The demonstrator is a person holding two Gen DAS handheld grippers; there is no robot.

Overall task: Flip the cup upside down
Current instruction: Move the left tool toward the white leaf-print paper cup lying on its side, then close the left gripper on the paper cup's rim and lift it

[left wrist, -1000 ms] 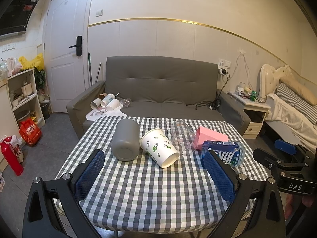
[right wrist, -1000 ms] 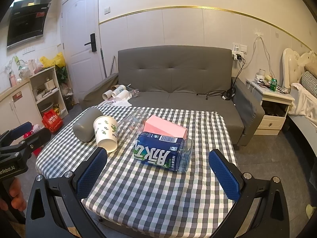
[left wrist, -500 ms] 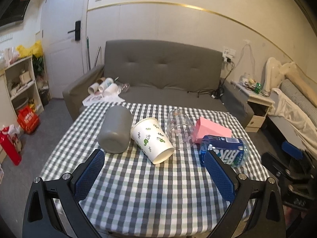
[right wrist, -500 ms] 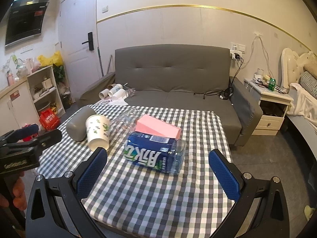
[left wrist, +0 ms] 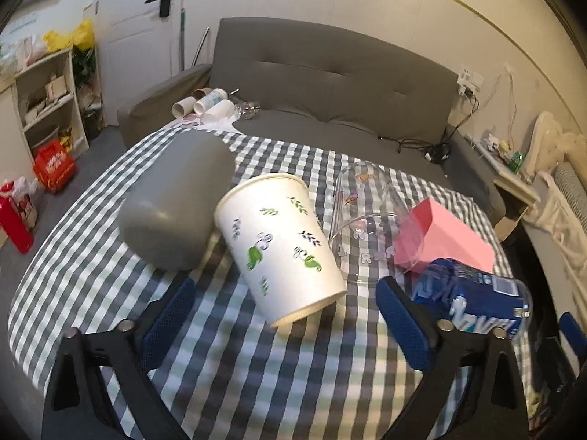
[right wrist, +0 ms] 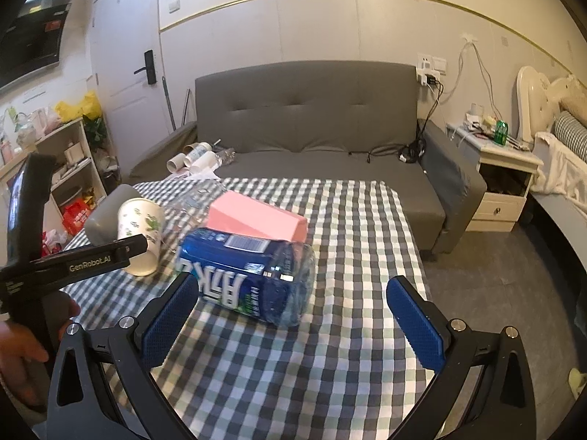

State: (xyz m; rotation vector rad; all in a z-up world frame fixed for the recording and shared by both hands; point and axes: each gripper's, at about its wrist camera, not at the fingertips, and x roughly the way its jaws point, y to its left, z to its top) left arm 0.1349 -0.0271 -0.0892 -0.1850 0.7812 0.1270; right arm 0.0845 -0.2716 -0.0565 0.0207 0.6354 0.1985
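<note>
A white paper cup with green leaf prints (left wrist: pixel 280 244) lies on its side on the checked tablecloth (left wrist: pixel 238 366), its open rim toward me; it also shows in the right wrist view (right wrist: pixel 141 233). A grey cup (left wrist: pixel 176 203) lies on its side to its left, and a clear glass cup (left wrist: pixel 361 220) lies to its right. My left gripper (left wrist: pixel 286 321) is open, just short of the paper cup's rim, with a blue pad (left wrist: pixel 168 324) on each side. My right gripper (right wrist: pixel 293 317) is open and empty, just in front of a blue-labelled bottle (right wrist: pixel 249 275).
A pink box (left wrist: pixel 445 240) lies behind the blue-labelled bottle (left wrist: pixel 473 300) at the table's right. A grey sofa (right wrist: pixel 312 135) stands behind the table, a shelf unit (left wrist: pixel 40 99) to the left, a bedside cabinet (right wrist: pixel 502 183) to the right.
My left gripper has moved forward and down, close to the white paper cup. My right gripper has drifted slightly toward the bottle. Both stay open.
</note>
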